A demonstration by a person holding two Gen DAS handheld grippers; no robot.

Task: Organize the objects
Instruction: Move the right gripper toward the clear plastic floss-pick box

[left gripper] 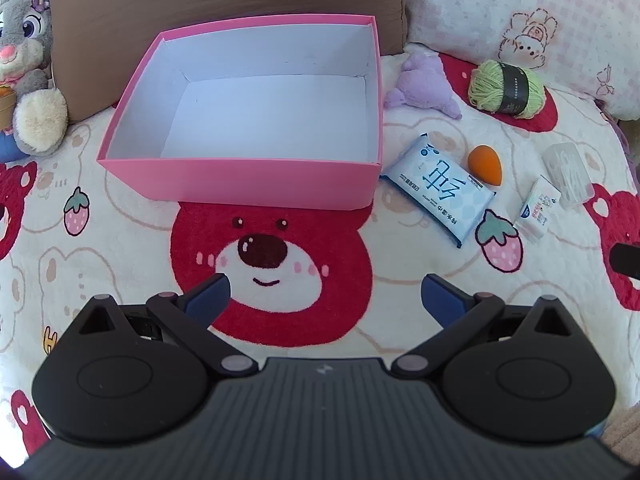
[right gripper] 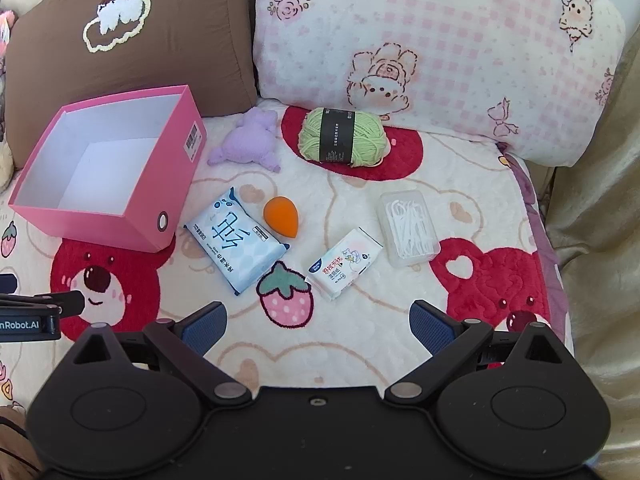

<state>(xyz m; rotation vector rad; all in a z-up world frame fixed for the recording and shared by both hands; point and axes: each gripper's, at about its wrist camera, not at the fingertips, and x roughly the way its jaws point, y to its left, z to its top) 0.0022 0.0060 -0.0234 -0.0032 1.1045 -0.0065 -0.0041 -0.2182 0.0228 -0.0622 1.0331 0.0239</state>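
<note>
An empty pink box (left gripper: 256,182) (right gripper: 100,228) with a white inside stands on the bear blanket. To its right lie a blue wet-wipe pack (left gripper: 438,190) (right gripper: 236,240), an orange makeup sponge (left gripper: 485,164) (right gripper: 281,215), a small tissue pack (left gripper: 538,212) (right gripper: 345,263), a clear floss-pick box (left gripper: 568,172) (right gripper: 408,228), a green yarn ball (left gripper: 506,88) (right gripper: 343,136) and a purple plush (left gripper: 424,84) (right gripper: 250,140). My left gripper (left gripper: 324,300) is open and empty in front of the box. My right gripper (right gripper: 318,326) is open and empty, nearer than the small tissue pack.
A brown cushion (right gripper: 120,40) and a pink checked pillow (right gripper: 440,40) stand behind the items. A grey rabbit plush (left gripper: 28,60) sits left of the box. The left gripper's body shows at the left edge of the right wrist view (right gripper: 28,316).
</note>
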